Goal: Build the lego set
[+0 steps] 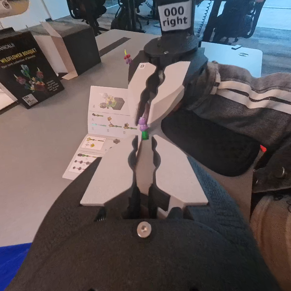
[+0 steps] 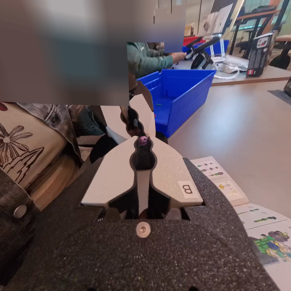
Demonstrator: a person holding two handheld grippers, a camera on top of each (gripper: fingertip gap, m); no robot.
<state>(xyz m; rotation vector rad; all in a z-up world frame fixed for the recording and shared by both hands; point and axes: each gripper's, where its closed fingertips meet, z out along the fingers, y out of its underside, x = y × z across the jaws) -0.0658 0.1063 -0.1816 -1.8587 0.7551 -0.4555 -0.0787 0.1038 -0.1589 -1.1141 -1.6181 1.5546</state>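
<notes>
A small flower stem with purple blossoms (image 1: pixel 142 123) and a green end piece (image 1: pixel 144 135) hangs in the air between both grippers, above the table. My left gripper (image 1: pixel 145 137) is shut with its tips on the green end. My right gripper (image 1: pixel 142 118) comes from the far side and is shut on the purple part. In the right wrist view the purple blossom (image 2: pixel 143 140) sits at my right gripper's (image 2: pixel 143 140) tips. The left gripper's fingers (image 2: pixel 144 110) stand just beyond it.
An open instruction booklet (image 1: pixel 108 119) lies on the grey table under the grippers and also shows in the right wrist view (image 2: pixel 220 181). The set's black box (image 1: pixel 29 69) and a small built flower (image 1: pixel 127 59) stand farther back. A blue bin (image 2: pixel 181 94) stands nearby. A person's sleeve (image 1: pixel 236 97) is at right. The grippers are tip to tip, or close to it.
</notes>
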